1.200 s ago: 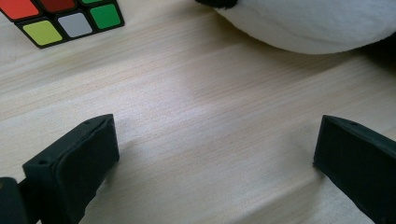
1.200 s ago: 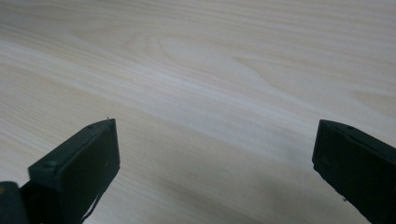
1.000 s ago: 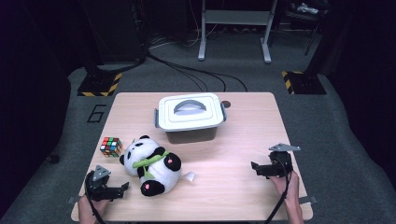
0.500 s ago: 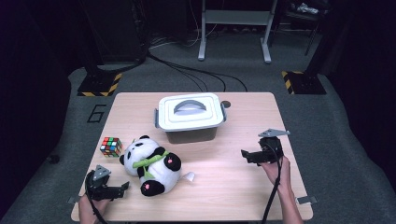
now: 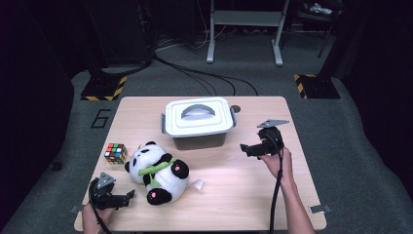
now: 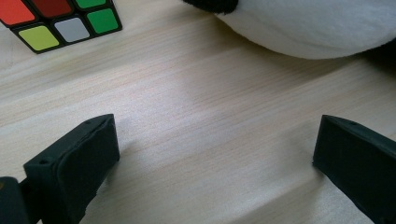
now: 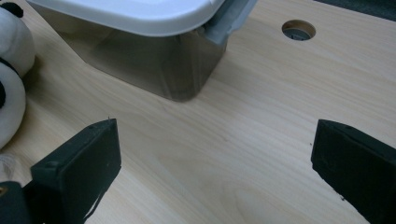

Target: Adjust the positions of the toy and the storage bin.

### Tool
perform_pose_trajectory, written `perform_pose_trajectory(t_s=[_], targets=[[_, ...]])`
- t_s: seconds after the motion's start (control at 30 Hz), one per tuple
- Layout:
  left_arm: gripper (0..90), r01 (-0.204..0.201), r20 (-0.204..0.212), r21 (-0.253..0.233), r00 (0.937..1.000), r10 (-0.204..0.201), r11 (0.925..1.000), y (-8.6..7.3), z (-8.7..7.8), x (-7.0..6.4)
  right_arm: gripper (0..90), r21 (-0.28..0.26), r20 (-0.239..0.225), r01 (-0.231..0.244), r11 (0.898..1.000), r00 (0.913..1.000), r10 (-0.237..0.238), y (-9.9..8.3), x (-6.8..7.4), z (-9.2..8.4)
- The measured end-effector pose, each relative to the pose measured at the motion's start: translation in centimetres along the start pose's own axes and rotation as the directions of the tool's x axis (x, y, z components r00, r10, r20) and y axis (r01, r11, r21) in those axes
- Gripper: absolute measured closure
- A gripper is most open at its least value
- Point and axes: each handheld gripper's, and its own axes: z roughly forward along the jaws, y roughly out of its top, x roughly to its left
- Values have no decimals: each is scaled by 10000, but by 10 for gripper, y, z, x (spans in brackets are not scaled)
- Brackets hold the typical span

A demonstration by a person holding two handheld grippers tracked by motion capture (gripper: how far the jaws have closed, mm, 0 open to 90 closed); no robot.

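A plush panda (image 5: 158,175) lies on the wooden table (image 5: 243,195) left of centre, and its white body (image 6: 317,28) fills the top of the left gripper view. Left of it sits a colour cube (image 5: 115,152) (image 6: 56,18). A clear box with a white lid and grey handle (image 5: 197,119) (image 7: 154,51) stands at the back centre. My left gripper (image 5: 127,196) (image 6: 215,163) rests open near the front left corner, just short of the panda. My right gripper (image 5: 245,148) (image 7: 215,172) is open, held above the table right of the box, pointing at its near corner.
A round hole (image 7: 299,30) in the tabletop lies right of the box. The panda's white side (image 7: 14,93) shows at the left edge of the right gripper view. A dark floor with cables and stand legs (image 5: 243,34) lies beyond the table.
My right gripper has moved left and forward from the right edge toward the box. The left gripper, panda, cube and box have stayed put.
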Motion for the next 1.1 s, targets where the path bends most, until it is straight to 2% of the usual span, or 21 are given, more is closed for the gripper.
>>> perform_pose_trajectory(t_s=[0.43, 0.67, 0.9, 0.93, 1.0, 1.03, 1.1], targets=[[1, -20, 31, 77, 10000, 20, 10000, 0, -1, 0, 17, -36, -98, 264, 9996, 9996, -265, 42, 3, 18], [1, 1, -1, -7, 10000, -1, 10000, 0, 0, 0, 58, -156, -87, 453, 9989, 9989, -454, 55, 3, 28], [1, -8, 14, -11, 10000, 8, 10000, 0, 0, 0, 113, -113, 273, -75, 9999, 9996, 78, 66, -10, 39], [1, -14, 12, -10, 10000, 14, 10000, 0, 0, 0, 124, -189, 287, 51, 9998, 9996, -46, 67, -13, 40], [1, -8, 15, -12, 10000, 8, 10000, 0, 0, 0, 140, -214, 428, 4, 9998, 9991, 5, 68, -13, 41], [1, -8, 10, -19, 10000, 8, 10000, 0, 0, 0, 176, -128, 475, -231, 9997, 9986, 237, 68, -15, 44], [1, -12, 11, -15, 10000, 12, 10000, 0, 0, 0, 233, -150, 546, -99, 9998, 9985, 107, 69, -19, 47]])
